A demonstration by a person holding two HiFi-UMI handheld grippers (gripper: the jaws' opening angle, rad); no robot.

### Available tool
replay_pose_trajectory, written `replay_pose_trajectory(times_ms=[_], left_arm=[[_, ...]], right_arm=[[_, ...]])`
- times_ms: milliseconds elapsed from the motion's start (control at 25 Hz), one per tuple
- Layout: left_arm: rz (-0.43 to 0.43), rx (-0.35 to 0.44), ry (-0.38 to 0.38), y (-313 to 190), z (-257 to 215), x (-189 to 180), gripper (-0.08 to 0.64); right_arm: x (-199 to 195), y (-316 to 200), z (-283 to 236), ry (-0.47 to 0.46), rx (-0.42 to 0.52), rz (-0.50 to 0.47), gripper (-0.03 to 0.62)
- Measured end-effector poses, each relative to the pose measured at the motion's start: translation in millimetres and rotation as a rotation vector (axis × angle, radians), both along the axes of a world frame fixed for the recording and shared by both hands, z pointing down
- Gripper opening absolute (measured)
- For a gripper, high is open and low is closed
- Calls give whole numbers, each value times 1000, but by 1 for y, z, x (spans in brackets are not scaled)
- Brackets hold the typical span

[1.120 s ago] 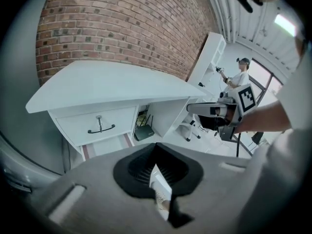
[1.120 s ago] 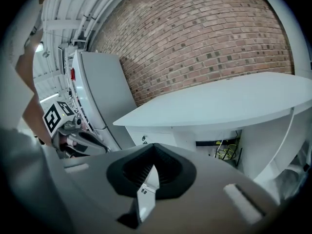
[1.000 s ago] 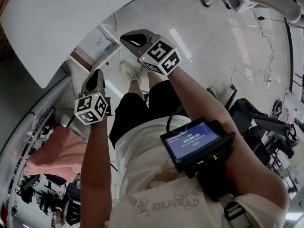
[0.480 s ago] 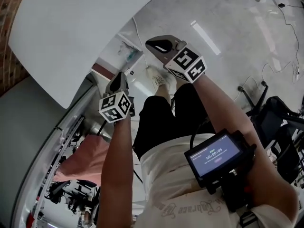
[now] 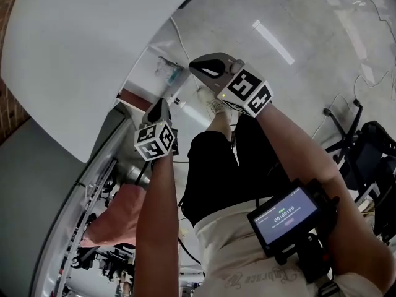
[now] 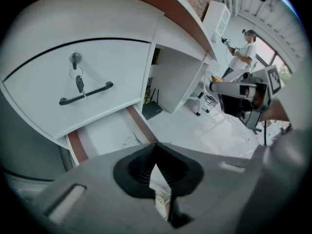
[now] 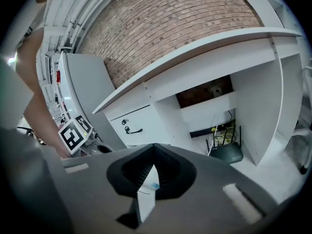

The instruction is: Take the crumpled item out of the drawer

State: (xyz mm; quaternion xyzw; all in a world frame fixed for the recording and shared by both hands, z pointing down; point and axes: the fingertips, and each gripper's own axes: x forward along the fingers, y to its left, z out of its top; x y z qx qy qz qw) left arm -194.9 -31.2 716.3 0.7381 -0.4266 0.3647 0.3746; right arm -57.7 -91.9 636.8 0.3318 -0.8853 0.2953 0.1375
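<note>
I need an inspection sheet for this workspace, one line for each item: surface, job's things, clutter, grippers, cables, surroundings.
Surface: white desk top, nothing seen on the part in view.
Job's things: lower drawer is pulled open; crumpled item lies inside, not yet gripped.
Clutter: nothing seen, apart from a key hanging in the upper drawer's lock.
Grippers: left gripper shut and empty, held in front of the open drawer; right gripper shut and empty.
Cables: cables behind a router under the desk.
Surroundings: brick wall, grey cabinet, another person far off.
</note>
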Motion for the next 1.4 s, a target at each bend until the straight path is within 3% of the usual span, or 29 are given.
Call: replay_pose_trajectory(times_ms=[600,960,1400], left_arm=[[238,-63,-150,-21,74,-11,5],[300,-121,-236,-33,126,-19,11],[370,-153,-269,-48,180,-12,60]], right_arm=[[-8,-19,43,-4,23,29,9],[-2,-33,71,-9,29,25,9],[-7,-52,88,-33,55,-4,9]])
